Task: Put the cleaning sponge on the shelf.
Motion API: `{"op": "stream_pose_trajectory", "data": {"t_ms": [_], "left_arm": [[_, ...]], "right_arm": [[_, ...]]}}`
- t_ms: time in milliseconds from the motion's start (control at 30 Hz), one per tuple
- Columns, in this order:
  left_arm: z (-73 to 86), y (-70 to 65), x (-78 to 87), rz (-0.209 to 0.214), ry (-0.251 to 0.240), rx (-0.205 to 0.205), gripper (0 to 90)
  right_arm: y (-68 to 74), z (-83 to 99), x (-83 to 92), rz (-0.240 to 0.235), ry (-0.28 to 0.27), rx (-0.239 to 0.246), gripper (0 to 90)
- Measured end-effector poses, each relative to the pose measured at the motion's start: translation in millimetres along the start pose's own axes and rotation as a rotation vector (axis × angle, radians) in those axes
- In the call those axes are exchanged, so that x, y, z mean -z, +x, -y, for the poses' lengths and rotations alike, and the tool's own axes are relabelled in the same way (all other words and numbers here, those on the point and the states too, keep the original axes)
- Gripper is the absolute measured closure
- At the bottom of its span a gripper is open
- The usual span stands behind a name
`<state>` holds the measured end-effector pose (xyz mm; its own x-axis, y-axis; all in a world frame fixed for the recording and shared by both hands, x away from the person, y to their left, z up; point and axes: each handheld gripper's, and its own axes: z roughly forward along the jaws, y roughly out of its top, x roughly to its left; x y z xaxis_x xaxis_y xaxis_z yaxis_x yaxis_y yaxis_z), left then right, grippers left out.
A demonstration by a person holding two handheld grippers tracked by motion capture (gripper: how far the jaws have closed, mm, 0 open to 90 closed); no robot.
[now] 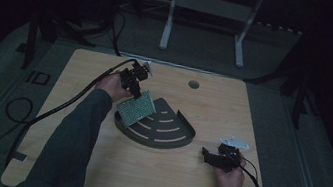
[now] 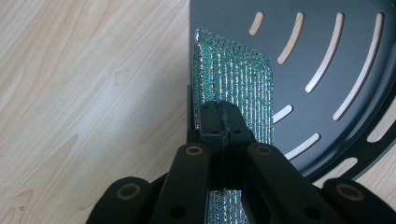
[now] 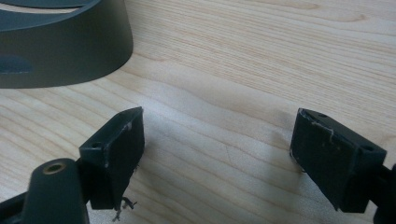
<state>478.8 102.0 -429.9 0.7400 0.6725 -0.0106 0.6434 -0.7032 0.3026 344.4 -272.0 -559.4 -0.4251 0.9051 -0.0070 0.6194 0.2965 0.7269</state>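
Now left gripper [image 2: 219, 122] jaws clamp sponge [image 2: 238, 84]; right gripper [image 3: 217, 154] agape.

The table [image 2: 84, 93] is pale wood with a visible grain, smooth and slightly satin. The slotted corner shelf [image 2: 322, 37] at the upper right of the left gripper view looks like dark painted metal, matt. The scouring pad [image 2: 236, 88] is glittery green-silver mesh, rough-looking. The right gripper [image 3: 217, 154] pads are scuffed matt black plastic.
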Motion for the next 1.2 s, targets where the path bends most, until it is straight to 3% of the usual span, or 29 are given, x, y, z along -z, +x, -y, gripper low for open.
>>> {"op": "stream_pose_trajectory", "data": {"t_ms": [667, 1200], "left_arm": [[5.1, -8.8, -19.3, -0.003, 0.030, -0.018, 90.0], [4.3, -9.0, -28.4, -0.076, 0.075, -0.027, 90.0]], "right_arm": [[0.0, 0.0, 0.0, 0.000, 0.000, 0.000, 17.3], [0.0, 0.0, 0.0, 0.000, 0.000, 0.000, 17.3]]}}
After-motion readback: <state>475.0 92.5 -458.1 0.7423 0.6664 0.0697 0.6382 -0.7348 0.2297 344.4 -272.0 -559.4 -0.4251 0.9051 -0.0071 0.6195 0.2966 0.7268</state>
